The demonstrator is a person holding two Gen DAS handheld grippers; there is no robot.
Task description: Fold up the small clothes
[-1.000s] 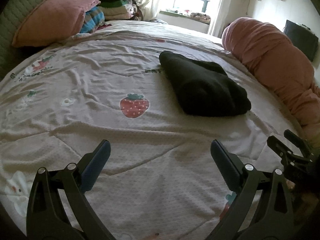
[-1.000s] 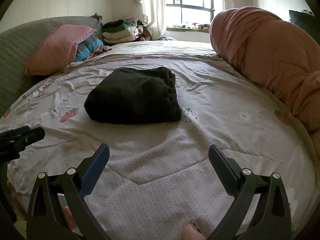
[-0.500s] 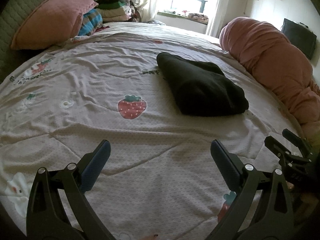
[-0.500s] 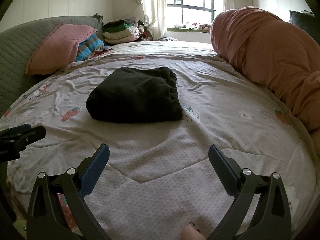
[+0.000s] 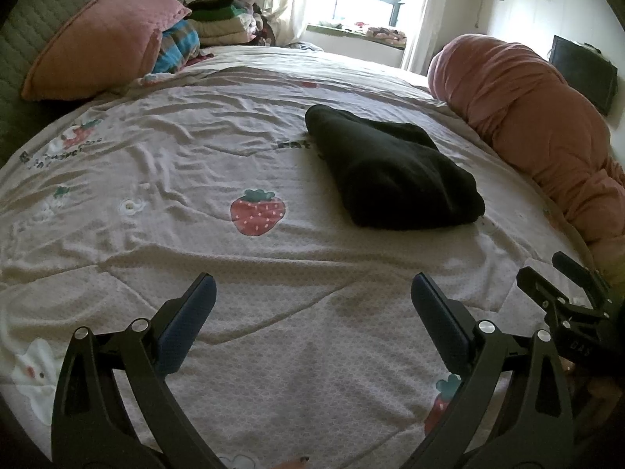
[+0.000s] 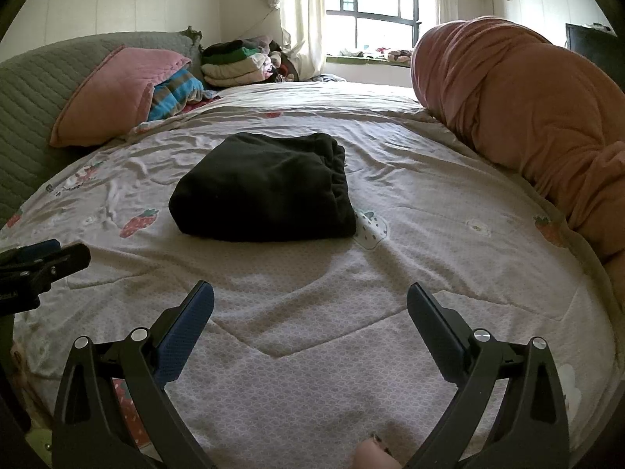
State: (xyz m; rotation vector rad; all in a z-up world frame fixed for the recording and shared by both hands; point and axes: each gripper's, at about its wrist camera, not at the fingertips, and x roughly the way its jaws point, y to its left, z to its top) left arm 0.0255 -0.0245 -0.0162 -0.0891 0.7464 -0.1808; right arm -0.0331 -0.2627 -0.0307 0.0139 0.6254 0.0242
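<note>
a bed covered with a pale quilt (image 5: 273, 351) printed with strawberries fills both views. near its middle lies a black garment (image 6: 265, 191), already folded into a thick, neat rectangle, with its gathered edge turned toward the far right side. nothing touches it.

the left gripper (image 5: 312, 301) hovers low over the near edge of the bed, its blue-padded jaws spread wide and holding nothing. the right gripper (image 6: 310, 305) sits just beside it, equally wide open and empty. both are well short of the garment.

this piece looks finished, so the risks are small ones: if a jaw snags a loose layer or the wrinkled quilt beneath, the fold could slide or spring apart. the soft, uneven bedding may also let the bundle slump if it is nudged.

there are no baskets or boxes in view. the nearest thing to storage is a stack of folded clothes (image 6: 238, 66) far away by the window, beside a pink pillow (image 5: 101, 43) and a striped blue cloth (image 6: 175, 92). a rolled pink duvet (image 6: 519, 113) lies along the right side of the bed.
</note>
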